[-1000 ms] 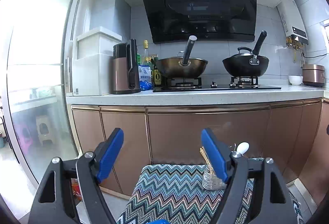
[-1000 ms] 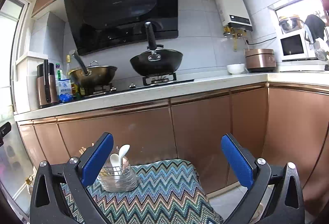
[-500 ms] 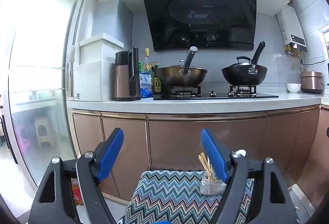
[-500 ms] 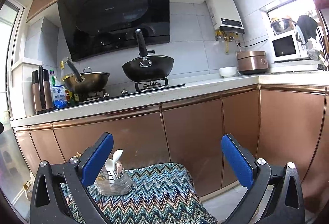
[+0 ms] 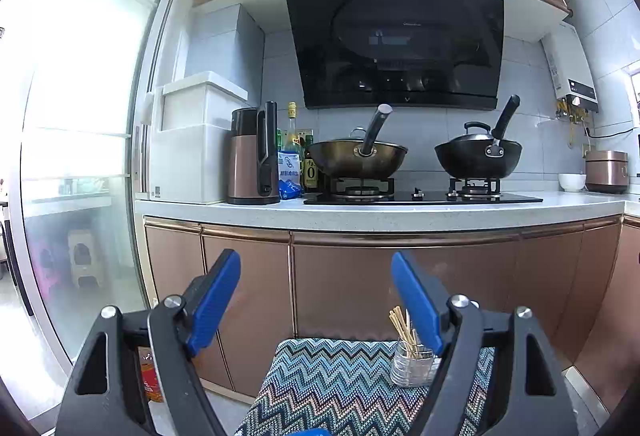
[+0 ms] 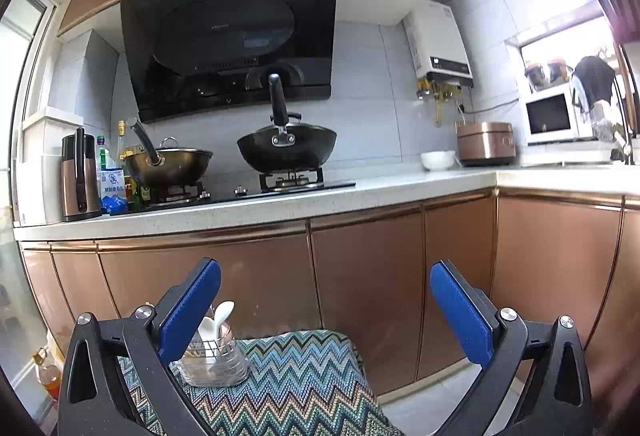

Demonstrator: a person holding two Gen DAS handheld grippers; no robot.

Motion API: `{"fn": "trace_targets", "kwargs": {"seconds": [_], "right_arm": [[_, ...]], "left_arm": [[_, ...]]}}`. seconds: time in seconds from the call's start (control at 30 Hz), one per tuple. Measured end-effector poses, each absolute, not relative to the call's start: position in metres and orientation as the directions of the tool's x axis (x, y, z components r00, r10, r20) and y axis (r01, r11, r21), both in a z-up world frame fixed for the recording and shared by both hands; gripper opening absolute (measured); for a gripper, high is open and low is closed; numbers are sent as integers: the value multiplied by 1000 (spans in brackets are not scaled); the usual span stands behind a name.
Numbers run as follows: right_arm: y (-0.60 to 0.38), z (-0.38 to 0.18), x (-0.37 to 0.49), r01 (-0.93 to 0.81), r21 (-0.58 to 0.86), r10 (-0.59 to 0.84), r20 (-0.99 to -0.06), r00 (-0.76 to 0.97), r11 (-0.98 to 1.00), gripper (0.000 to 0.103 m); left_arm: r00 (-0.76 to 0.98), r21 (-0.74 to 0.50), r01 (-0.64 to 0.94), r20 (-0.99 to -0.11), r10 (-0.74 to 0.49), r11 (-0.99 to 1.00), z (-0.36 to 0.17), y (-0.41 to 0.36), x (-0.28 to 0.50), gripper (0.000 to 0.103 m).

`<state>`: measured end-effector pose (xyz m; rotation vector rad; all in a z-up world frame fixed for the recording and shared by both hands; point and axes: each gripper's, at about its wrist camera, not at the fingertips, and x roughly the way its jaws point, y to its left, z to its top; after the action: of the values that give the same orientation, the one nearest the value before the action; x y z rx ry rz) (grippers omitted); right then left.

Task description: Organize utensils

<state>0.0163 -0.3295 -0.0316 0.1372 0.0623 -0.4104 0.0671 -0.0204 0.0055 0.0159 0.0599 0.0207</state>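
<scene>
A clear utensil holder (image 6: 214, 362) with a wire grid top stands at the far end of a zigzag-patterned cloth (image 6: 288, 380). It holds white spoons (image 6: 218, 320) and wooden chopsticks (image 5: 402, 326). In the left wrist view the holder (image 5: 412, 366) sits partly behind the right finger. My left gripper (image 5: 316, 300) is open and empty, held above the cloth (image 5: 340, 384). My right gripper (image 6: 324, 312) is open and empty, with its left finger in front of the holder.
Copper cabinet doors (image 5: 340, 284) stand just beyond the cloth, under a white counter (image 5: 400, 210). On it are two woks (image 5: 358, 156) (image 5: 478, 156), a kettle (image 5: 254, 160) and bottles. An oil bottle (image 6: 46, 372) stands on the floor at left.
Both grippers have tilted up and pulled back, so the cloth and holder sit lower and farther in each view. Both stay open and empty.
</scene>
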Motion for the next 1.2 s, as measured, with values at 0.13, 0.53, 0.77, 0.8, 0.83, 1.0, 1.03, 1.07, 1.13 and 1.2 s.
{"fn": "trace_targets", "kwargs": {"seconds": [0.13,0.53,0.77,0.8,0.83,1.0,1.03,1.07,1.13,1.2], "right_arm": [[-320,-27,13,413,84,-409,-67,910,907,103],[-299,-27,8,424,31,-423,-30,906,905,103],[-296,-27,4,428,21,-427,-28,904,904,103],[-298,-27,3,427,26,-426,-31,904,904,103],[-300,-27,2,428,31,-427,-33,904,903,103],[-303,-25,-1,431,39,-430,-33,902,902,103],[-303,-24,-2,430,41,-429,-31,903,902,103],[-303,-24,-4,428,43,-428,-28,904,903,103],[-302,-22,-7,425,44,-425,-20,905,904,103],[-300,-22,-10,423,41,-423,-14,906,905,103]], "left_arm": [[998,22,-14,-60,16,1000,4,-22,65,77],[996,-5,8,-87,-8,1000,-3,-26,63,77],[995,-11,18,-102,-19,1000,-7,-32,62,77],[994,-13,18,-104,-19,1000,-7,-32,62,77],[994,-14,17,-105,-19,1000,-7,-32,62,77],[995,-22,11,-97,-13,1000,-3,-30,58,77],[995,-24,12,-96,-15,1000,-3,-29,57,77],[995,-25,14,-94,-17,1000,-2,-29,57,77],[996,-23,16,-90,-18,1000,-2,-29,55,77],[996,-20,19,-87,-21,1000,-1,-30,54,77]]}}
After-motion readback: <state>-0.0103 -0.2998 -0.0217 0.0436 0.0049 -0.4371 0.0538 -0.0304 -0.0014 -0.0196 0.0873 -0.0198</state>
